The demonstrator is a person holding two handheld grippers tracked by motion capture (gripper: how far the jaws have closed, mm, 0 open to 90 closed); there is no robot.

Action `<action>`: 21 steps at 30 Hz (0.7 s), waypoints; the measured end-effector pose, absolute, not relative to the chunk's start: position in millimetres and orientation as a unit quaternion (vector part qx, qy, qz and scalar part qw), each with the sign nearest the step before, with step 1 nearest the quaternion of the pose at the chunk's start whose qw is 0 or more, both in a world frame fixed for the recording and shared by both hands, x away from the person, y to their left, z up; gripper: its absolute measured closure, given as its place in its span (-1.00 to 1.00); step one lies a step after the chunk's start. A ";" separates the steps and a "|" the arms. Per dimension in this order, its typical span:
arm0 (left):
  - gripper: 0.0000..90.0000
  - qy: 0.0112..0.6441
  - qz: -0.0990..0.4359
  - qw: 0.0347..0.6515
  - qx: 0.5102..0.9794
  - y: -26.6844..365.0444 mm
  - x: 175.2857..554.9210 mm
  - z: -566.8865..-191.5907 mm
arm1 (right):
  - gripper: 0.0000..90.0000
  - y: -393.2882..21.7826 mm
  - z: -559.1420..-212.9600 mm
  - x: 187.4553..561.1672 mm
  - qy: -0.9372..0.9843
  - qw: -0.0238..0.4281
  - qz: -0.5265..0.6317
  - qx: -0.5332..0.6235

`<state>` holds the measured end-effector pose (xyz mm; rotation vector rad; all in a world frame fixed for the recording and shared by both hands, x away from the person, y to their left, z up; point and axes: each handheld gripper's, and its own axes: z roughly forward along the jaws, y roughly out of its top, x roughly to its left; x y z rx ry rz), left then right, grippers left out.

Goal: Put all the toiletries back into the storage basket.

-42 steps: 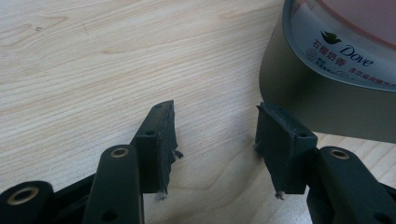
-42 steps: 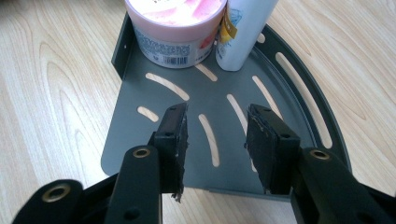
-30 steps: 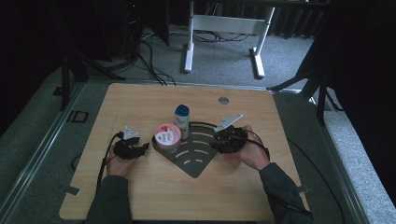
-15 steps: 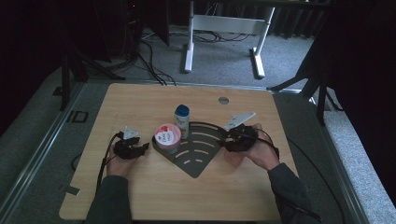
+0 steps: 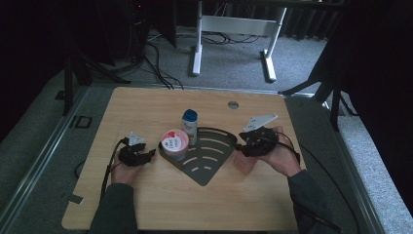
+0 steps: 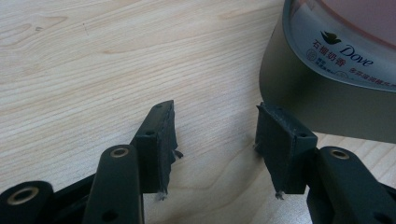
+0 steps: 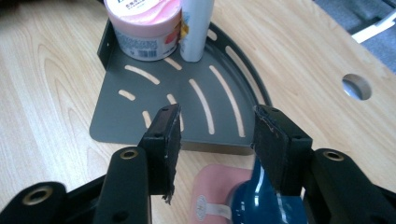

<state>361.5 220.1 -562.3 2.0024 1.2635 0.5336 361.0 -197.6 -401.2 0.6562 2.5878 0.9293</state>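
Note:
A dark grey quarter-round shelf [image 5: 209, 163] lies flat mid-table. On it stand a pink Dove jar [image 5: 174, 142] and a white bottle with a blue cap [image 5: 189, 126]. A pink bottle with a blue cap [image 7: 219, 200] lies on the wood at the shelf's straight edge, just under my right gripper [image 7: 217, 116]. That gripper's jaws have just been opening and its pads do not press on the bottle. The pink bottle [image 5: 242, 164] shows below the right gripper [image 5: 242, 146]. My left gripper [image 6: 215, 112] rests open on bare wood left of the jar [image 6: 341, 42], with nothing between its fingers.
The shelf [image 7: 210, 107] has curved slots and a low raised wall [image 7: 103, 44] behind the jar. A round cable hole [image 5: 233, 104] sits in the tabletop at the back. Cables trail from both grippers. White desk legs [image 5: 197, 44] stand on the floor beyond the table.
My right gripper has moved right and upward, away from the shelf, with its jaws wider apart. The pink bottle stays on the table beneath it. The left hand has kept still.

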 end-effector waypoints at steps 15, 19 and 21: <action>0.06 0.487 0.207 0.349 0.773 220.0 361.5 -562.3 | 0.02 -216.2 -393.5 368.3 0.898 0.178 0.317 0.249; 0.06 0.487 0.207 0.349 0.773 220.0 361.5 -562.2 | -0.01 -218.6 -398.9 370.4 0.901 0.176 0.307 0.252; 0.06 0.488 0.207 0.349 0.773 220.0 361.5 -562.2 | -0.01 -219.3 -401.9 371.5 0.902 0.172 0.302 0.254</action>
